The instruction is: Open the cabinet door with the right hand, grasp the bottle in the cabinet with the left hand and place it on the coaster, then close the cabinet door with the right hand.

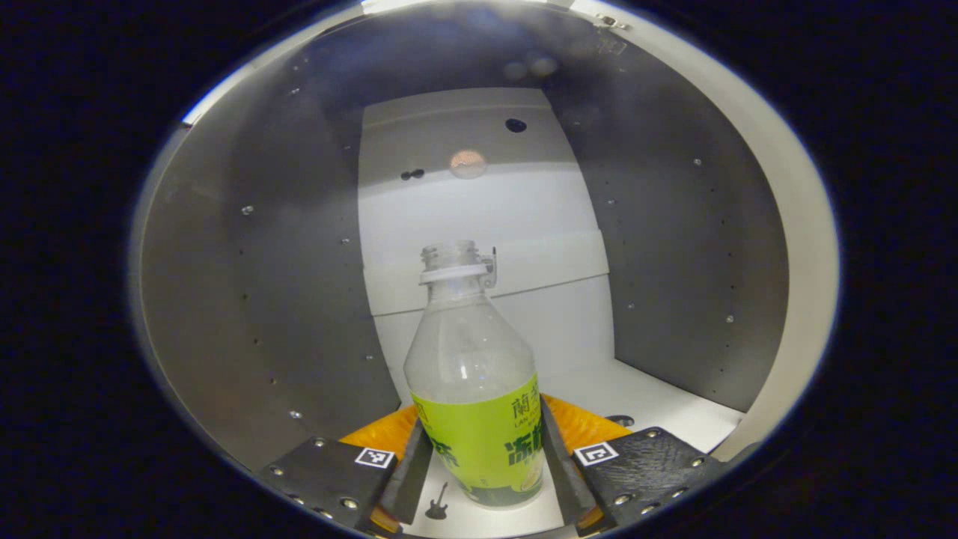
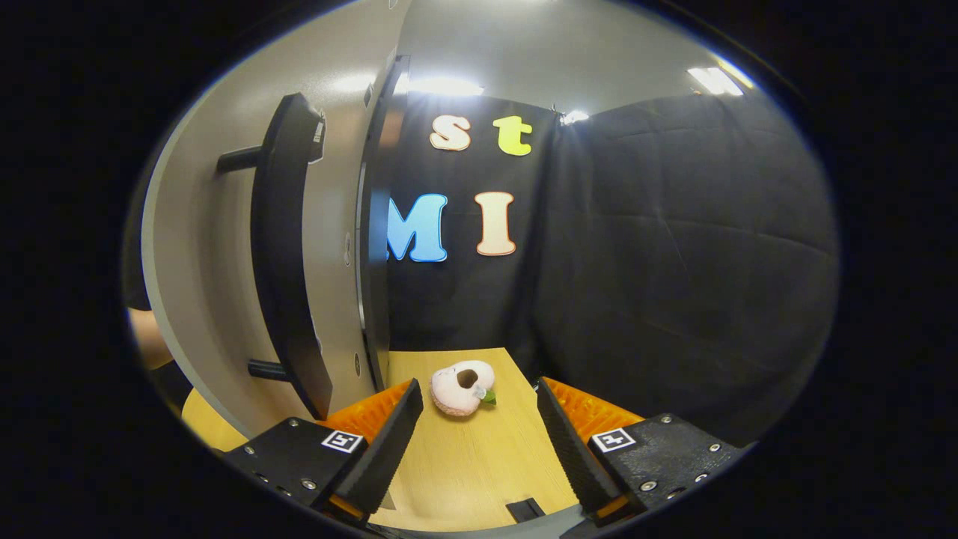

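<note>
**Op A:** My left gripper (image 1: pixel 479 479) has its fingers on either side of the bottle (image 1: pixel 473 389), flanking the green label. I cannot tell whether both pads are pressing yet. The bottle stands upright on the cabinet floor (image 1: pixel 658 408).

**Op B:** I'm on the right gripper (image 2: pixel 475 438), fingers spread, nothing between them, just beside the open cabinet door (image 2: pixel 217 247) and its handle (image 2: pixel 288 247).

**Op A:** It looks empty and uncapped: I'd expect it to be light, thin-walled and easily crushed. I'd grip at the label band, gently.
</note>
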Demonstrator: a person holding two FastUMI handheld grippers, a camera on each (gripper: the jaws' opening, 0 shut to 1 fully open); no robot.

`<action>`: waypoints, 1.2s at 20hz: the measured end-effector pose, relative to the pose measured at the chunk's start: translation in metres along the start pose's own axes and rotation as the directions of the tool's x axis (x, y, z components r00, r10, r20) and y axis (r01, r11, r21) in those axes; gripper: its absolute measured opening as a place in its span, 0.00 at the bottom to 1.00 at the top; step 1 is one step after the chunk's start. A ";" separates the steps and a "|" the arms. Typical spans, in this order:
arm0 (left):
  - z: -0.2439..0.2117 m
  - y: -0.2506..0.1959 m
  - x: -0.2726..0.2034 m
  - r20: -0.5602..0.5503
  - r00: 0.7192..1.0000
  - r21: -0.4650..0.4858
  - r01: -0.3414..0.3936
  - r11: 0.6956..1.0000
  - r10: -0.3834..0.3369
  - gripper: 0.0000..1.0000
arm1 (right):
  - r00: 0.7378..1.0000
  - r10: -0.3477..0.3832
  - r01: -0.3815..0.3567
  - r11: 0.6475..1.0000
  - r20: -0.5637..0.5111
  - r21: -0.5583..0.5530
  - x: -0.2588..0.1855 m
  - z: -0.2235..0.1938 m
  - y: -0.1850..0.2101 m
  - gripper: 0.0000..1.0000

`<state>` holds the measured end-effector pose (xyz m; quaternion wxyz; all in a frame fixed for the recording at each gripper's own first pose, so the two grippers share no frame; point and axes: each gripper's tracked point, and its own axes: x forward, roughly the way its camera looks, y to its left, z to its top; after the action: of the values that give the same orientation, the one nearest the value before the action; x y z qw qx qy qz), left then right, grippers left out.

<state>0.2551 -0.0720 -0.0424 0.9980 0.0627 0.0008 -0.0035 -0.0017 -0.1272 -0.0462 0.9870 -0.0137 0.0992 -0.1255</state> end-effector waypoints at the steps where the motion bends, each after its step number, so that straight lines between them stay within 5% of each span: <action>1: 0.001 -0.002 -0.001 0.006 1.000 -0.016 0.009 1.000 -0.009 0.71 | 1.000 -0.001 0.001 1.000 0.000 0.001 0.003 0.000 0.000 0.95; 11: 0.009 0.001 -0.013 0.079 0.997 -0.026 -0.023 0.999 0.025 0.61 | 0.997 0.078 -0.079 0.994 0.012 0.076 0.001 -0.003 -0.006 0.93; 14: 0.005 0.002 -0.010 0.072 0.996 -0.029 -0.054 0.998 0.056 0.72 | 0.993 0.121 -0.122 0.991 0.017 0.061 -0.006 -0.008 -0.010 0.92; 18: 0.006 0.005 -0.013 0.070 0.991 -0.040 -0.111 0.993 0.114 0.67 | 0.983 0.180 -0.182 0.982 0.034 0.058 -0.020 -0.011 -0.016 0.92; 22: 0.009 0.005 -0.021 0.089 0.979 -0.001 -0.182 0.983 0.181 0.72 | 0.971 0.239 -0.240 0.968 0.017 0.076 -0.028 -0.024 -0.020 0.92; 24: 0.009 0.003 -0.018 0.122 0.974 0.011 -0.193 0.981 0.191 0.62 | 0.967 0.254 -0.254 0.964 0.008 0.081 -0.031 -0.029 -0.022 0.92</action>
<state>0.2370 -0.0696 -0.0330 0.9912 0.0734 -0.0653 0.0892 -0.0423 -0.1408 -0.0678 0.9946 0.0394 0.0961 -0.0022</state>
